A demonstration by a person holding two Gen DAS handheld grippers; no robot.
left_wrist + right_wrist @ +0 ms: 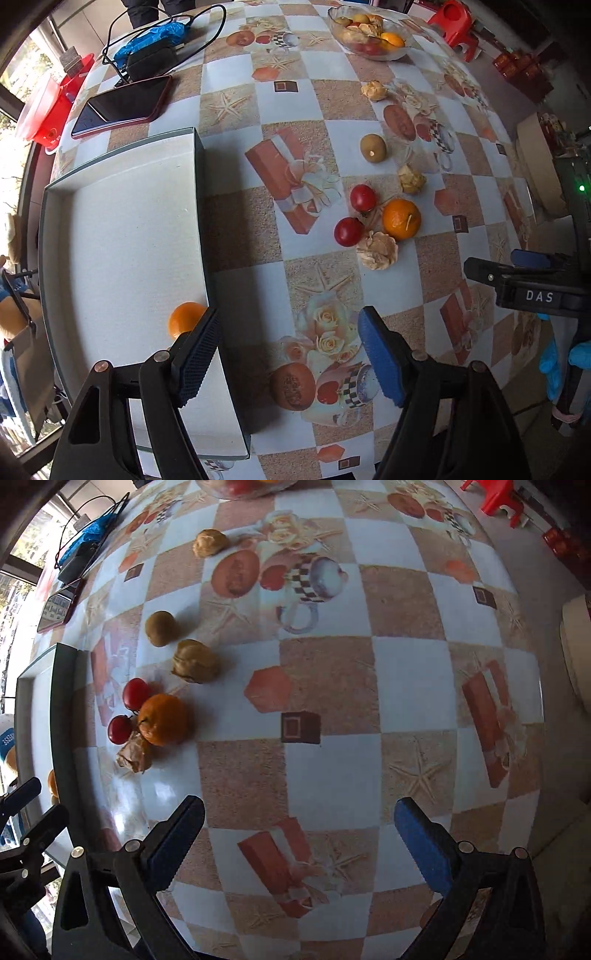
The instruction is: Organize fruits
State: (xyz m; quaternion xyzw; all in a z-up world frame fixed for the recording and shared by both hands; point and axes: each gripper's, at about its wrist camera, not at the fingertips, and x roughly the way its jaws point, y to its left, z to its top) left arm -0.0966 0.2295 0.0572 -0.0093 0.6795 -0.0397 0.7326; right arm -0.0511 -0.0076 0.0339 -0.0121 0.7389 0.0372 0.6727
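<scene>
A white shallow box (125, 236) lies at the left with one orange (184, 318) inside, near its right wall. My left gripper (286, 349) hangs open over that wall, nothing between its pads. On the patterned tablecloth lie an orange (401, 218), two red fruits (363, 197) (348, 231), a green fruit (373, 147) and several papery husked fruits (377, 249). In the right wrist view the same orange (163, 719), red fruits (136, 693) and green fruit (160, 628) lie at the left. My right gripper (299, 840) stands wide open over bare cloth, holding nothing.
A glass bowl (369, 31) of mixed fruit stands at the table's far side. A phone (123, 106), a black pouch with cables (151, 61) and a blue bag lie at the back left. A red plastic stool (456, 22) stands beyond the table.
</scene>
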